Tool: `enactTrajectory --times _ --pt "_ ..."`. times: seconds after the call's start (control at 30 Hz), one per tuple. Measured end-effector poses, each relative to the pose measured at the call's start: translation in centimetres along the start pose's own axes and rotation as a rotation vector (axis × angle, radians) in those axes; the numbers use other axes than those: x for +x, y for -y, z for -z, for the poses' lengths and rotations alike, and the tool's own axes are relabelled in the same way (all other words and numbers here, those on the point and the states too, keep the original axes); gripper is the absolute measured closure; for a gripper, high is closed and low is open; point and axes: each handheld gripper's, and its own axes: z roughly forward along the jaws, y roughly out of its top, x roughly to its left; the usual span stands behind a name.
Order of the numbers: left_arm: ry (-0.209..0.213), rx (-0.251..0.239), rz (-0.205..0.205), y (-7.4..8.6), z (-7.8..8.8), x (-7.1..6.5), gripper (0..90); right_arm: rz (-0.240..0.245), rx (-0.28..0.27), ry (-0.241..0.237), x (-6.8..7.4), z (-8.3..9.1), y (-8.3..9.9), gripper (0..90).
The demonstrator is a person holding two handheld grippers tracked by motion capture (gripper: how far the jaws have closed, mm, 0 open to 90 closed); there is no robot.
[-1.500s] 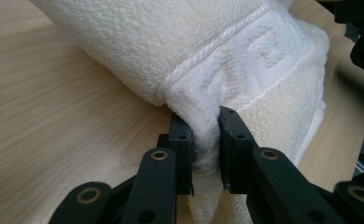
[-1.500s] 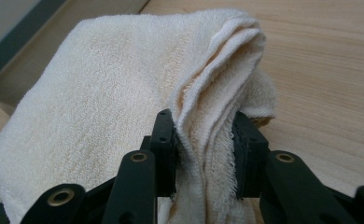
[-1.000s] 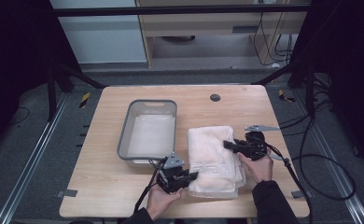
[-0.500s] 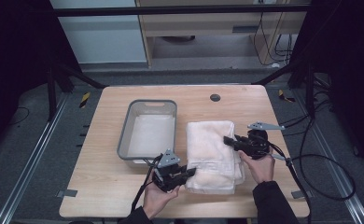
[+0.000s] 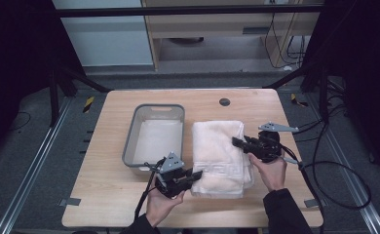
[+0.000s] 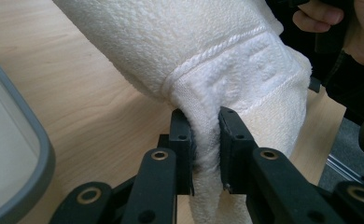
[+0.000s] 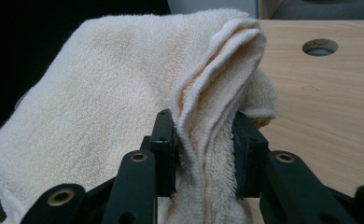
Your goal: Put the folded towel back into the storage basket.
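A folded white towel (image 5: 220, 156) lies on the wooden table (image 5: 105, 195), right of the tray. My left gripper (image 5: 194, 175) is at the towel's near left corner, shut on its hem (image 6: 207, 140). My right gripper (image 5: 237, 142) is at the towel's right edge, its jaws clamped on several folded layers (image 7: 208, 140). In the right gripper view that edge is lifted into a ridge above the jaws. The person's other hand (image 6: 339, 23) shows beyond the towel in the left gripper view.
A grey rectangular tray (image 5: 131, 146) with a pale lining stands left of the towel, close to my left gripper. A round hole (image 5: 224, 102) sits near the table's far edge. Cables (image 5: 334, 165) trail off the right side.
Both grippers stay clamped on the towel. The left hand has shifted slightly, and the towel's near end looks a little more bunched.
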Motion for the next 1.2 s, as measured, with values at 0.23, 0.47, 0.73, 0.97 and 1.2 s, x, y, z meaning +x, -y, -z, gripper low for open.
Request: enactTrajectory --times 0.23,0.47,0.73,0.97,1.2 --pt "-0.014 -0.025 -0.013 -1.0 1.2 0.5 76.9 0.002 -0.025 -0.009 0.6 0.0 -1.0 66.6" --pt "-0.024 -0.044 -0.005 -1.9 2.2 1.4 76.9 0.025 -0.047 0.002 1.6 -0.3 -2.5 66.6" --pt "-0.039 -0.081 0.006 -2.5 3.4 1.9 76.9 0.044 -0.065 0.000 2.6 -0.6 -4.0 66.5" --pt "-0.044 -0.109 0.016 -2.9 4.2 2.3 77.0 0.060 -0.079 0.001 3.6 -0.6 -5.3 66.6" --pt "-0.059 -0.146 0.037 -3.4 5.5 3.2 77.1 0.072 -0.086 -0.002 4.6 -1.1 -6.6 66.6"
